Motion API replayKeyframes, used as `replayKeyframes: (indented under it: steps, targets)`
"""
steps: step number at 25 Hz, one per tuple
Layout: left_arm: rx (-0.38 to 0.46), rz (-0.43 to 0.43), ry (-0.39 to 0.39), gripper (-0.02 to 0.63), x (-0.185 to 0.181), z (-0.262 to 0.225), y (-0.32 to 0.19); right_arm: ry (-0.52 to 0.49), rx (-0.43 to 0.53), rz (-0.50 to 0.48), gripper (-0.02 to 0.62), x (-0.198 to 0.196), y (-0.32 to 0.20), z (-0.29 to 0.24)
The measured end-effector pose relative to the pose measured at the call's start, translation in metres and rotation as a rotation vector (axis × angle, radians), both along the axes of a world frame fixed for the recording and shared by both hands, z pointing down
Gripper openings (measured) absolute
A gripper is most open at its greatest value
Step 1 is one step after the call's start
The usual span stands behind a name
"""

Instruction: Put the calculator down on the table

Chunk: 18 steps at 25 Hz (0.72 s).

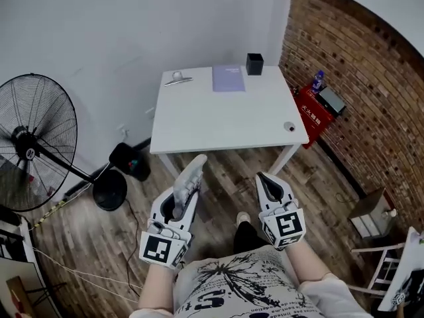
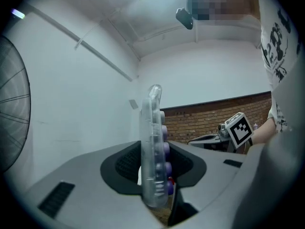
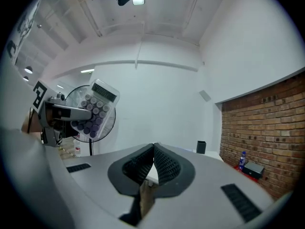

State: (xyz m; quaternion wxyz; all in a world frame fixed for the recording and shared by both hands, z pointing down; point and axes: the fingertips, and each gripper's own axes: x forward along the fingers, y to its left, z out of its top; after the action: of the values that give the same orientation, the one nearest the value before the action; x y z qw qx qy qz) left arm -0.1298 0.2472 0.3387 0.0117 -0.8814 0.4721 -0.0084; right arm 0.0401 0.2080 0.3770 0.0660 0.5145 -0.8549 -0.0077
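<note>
Both forearms reach level toward the table [image 1: 225, 114] at 12 o'clock. The left gripper [image 1: 181, 199] pinches the calculator [image 1: 192, 174] edge-on, short of the table. The right gripper [image 1: 267, 181], at its 3 o'clock, is pressed together and empty.

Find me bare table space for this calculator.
Bare: the table's middle and front left, between the purple notebook and the near edge. Crowded: the far edge, with a black holder. A small round thing sits front right.

Notebook [image 1: 228, 78] and box [image 1: 254, 63] sit far back on the table [image 1: 225, 121]; fan [image 1: 33, 144] stands left.
</note>
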Motion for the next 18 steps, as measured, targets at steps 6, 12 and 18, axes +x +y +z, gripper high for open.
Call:
replayKeyframes:
  steps: [6, 12, 18]
  targets:
    - [0.008, -0.086, 0.007, 0.141, 0.042, -0.017, -0.114, 0.015, 0.014, -0.070, 0.014, 0.043, -0.127, -0.019]
    - [-0.007, -0.129, 0.014, 0.141, 0.084, -0.011, -0.209, 0.021, -0.022, -0.076, 0.014, 0.086, -0.231, -0.009]
    - [-0.080, -0.134, 0.017, 0.141, 0.100, 0.013, -0.278, 0.021, -0.070, -0.092, 0.014, 0.096, -0.298, 0.011]
